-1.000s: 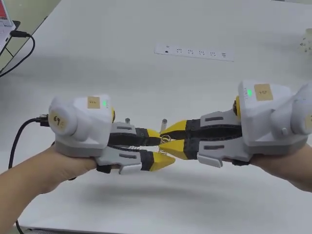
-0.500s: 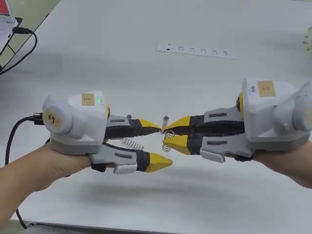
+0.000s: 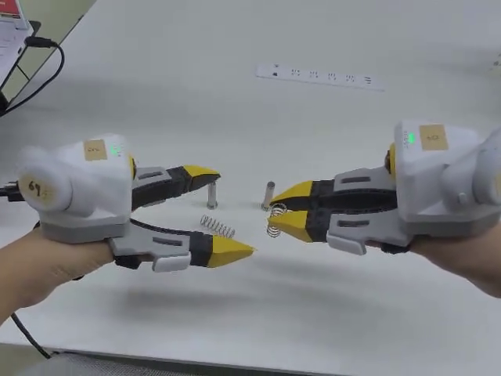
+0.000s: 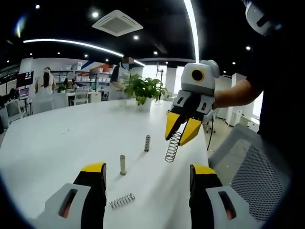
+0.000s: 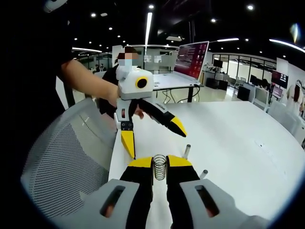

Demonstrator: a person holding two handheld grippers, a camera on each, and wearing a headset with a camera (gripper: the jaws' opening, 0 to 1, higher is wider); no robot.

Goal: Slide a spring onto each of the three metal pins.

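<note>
The spring (image 5: 159,168) is a short coil of thin silver wire. It is pinched between the yellow tips of the right gripper (image 3: 273,210), whose jaws are drawn narrow around it. It hangs above the white table (image 3: 235,102), just beside one pin (image 3: 269,194). A second spring (image 3: 217,227) lies flat on the table between the jaws of the left gripper (image 3: 232,212), which are spread wide and hold nothing. The other pin (image 3: 211,196) stands upright near that gripper's upper jaw. That makes two springs and two metal pins.
</note>
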